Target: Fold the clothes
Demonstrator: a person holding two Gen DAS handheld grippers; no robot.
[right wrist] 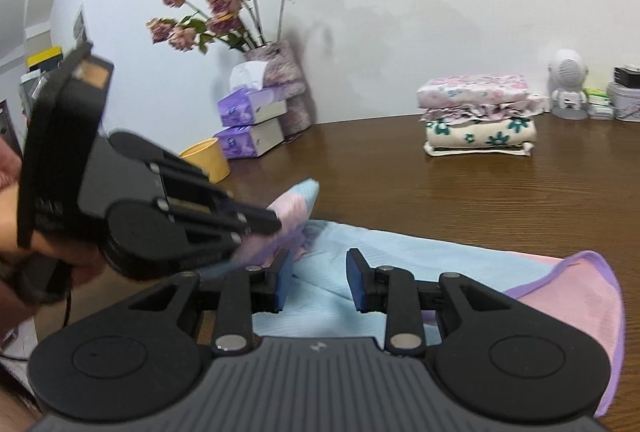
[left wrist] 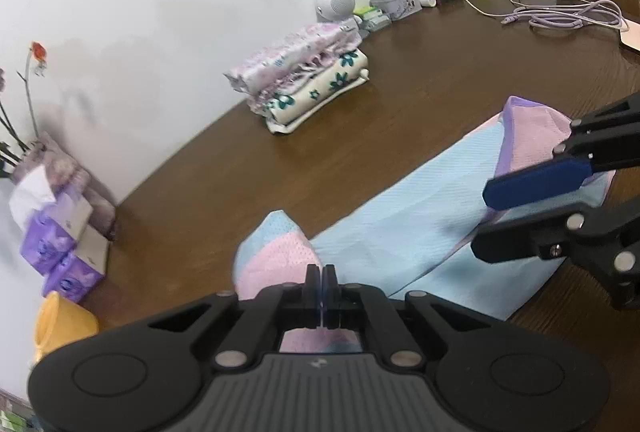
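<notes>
Left fingers (left wrist: 320, 278) pinch garment (left wrist: 400, 228) corner; right fingers (right wrist: 319, 282) straddle it, apart

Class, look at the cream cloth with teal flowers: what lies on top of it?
Two folded pink floral pieces are stacked on the cream cloth. Whatever sits between the layers is covered.
</notes>
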